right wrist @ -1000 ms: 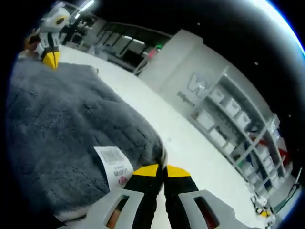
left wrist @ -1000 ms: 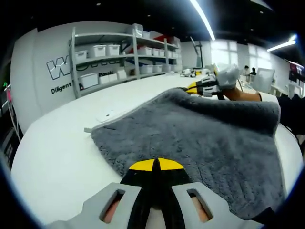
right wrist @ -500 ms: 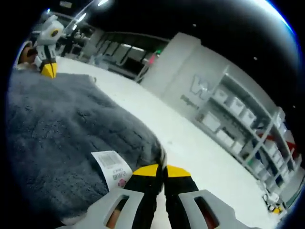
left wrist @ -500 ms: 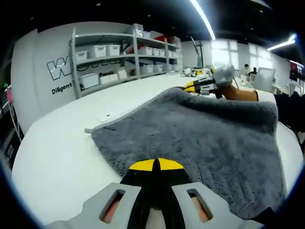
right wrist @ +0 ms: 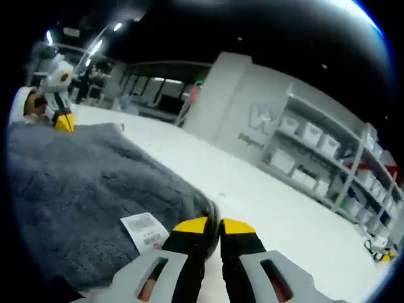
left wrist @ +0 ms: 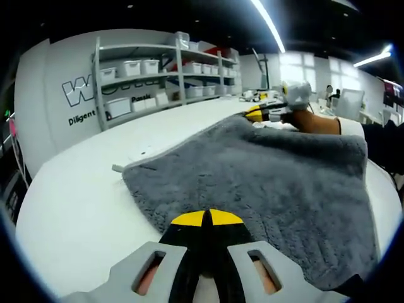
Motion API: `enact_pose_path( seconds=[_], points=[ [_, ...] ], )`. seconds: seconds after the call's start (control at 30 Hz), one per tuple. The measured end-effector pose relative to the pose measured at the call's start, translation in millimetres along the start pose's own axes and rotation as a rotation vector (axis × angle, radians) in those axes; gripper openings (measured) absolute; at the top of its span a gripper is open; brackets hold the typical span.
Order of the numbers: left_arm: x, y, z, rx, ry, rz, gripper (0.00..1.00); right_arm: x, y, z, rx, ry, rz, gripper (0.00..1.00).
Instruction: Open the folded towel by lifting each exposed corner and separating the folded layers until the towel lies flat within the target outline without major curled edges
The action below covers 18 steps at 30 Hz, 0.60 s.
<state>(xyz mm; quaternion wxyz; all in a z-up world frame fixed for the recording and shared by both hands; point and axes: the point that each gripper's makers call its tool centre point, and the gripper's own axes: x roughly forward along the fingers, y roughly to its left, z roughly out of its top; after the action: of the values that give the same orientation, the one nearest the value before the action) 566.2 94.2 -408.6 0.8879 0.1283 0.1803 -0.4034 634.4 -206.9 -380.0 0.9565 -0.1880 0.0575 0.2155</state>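
A grey fluffy towel (left wrist: pixel 265 183) lies spread over the white table (left wrist: pixel 76 202). My left gripper (left wrist: pixel 205 218) is shut on the towel's near edge, its yellow tips pressed together. At the far corner, my right gripper (left wrist: pixel 260 113) pinches the towel, held by a hand. In the right gripper view the towel (right wrist: pixel 69 189) stretches away to the left with a white label (right wrist: pixel 145 230) near my right gripper (right wrist: pixel 214 226), which is shut on the corner beside it. The left gripper (right wrist: pixel 63 120) grips the opposite end far off.
A small grey marker (left wrist: pixel 117 168) sits on the table at the towel's left corner. Shelves with white bins (left wrist: pixel 158 76) and a lettered wall (left wrist: pixel 82 101) stand beyond the table. Bare table (right wrist: pixel 278 202) lies to the right of the towel. People sit far back.
The right gripper has dropped lower toward the table with its corner. The towel's far left edge has spread outward, covering a white mark on the table. The right gripper view has levelled out.
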Motion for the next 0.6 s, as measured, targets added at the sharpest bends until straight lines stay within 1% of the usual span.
enact_pose_path(
  seconds=[0.03,0.07,0.13,0.23,0.3,0.33,0.37,0.4,0.43,0.47,0.5,0.53,0.6],
  points=[
    [0,0.9,0.2,0.001,0.001,-0.001,0.00,-3,-1,2.3,0.017,-0.012,0.004,0.02],
    [0,0.7,0.1,0.003,0.002,0.000,0.00,-6,-7,2.7,0.010,-0.013,-0.014,0.01],
    [0,0.7,-0.1,0.004,0.003,0.001,0.00,-10,-13,2.0,0.026,-0.012,-0.037,0.01],
    [-1,-1.0,-0.5,0.003,0.001,0.002,0.00,-19,-15,-0.1,0.092,-0.002,-0.030,0.05],
    [-1,-1.2,-0.4,0.006,0.002,0.003,0.00,-27,-7,1.0,0.157,-0.001,0.002,0.09],
    [-1,-1.7,-0.5,0.006,0.003,0.003,0.00,-30,-5,-2.1,0.185,0.021,0.004,0.11],
    [-1,-2.7,-0.7,0.005,0.003,0.002,0.00,-36,-3,-6.5,0.199,0.052,-0.011,0.13],
    [-1,-3.5,-0.7,0.004,0.003,0.001,0.00,-40,-1,-8.4,0.211,0.070,-0.024,0.15],
    [-1,-3.9,-0.7,0.004,0.003,0.001,0.00,-42,1,-6.9,0.218,0.065,-0.021,0.18],
    [-1,-4.4,-0.9,0.003,0.003,0.001,0.00,-48,7,-8.6,0.291,0.074,-0.026,0.21],
    [-1,-4.6,-0.9,0.004,0.002,0.001,0.00,-52,15,-8.9,0.335,0.088,-0.009,0.22],
    [-1,-4.7,-0.9,0.007,0.002,0.002,0.01,-55,21,-7.8,0.343,0.092,0.012,0.22],
    [-1,-4.6,-0.8,0.009,0.003,0.003,0.01,-59,28,-5.4,0.317,0.092,0.022,0.24]
  ],
)
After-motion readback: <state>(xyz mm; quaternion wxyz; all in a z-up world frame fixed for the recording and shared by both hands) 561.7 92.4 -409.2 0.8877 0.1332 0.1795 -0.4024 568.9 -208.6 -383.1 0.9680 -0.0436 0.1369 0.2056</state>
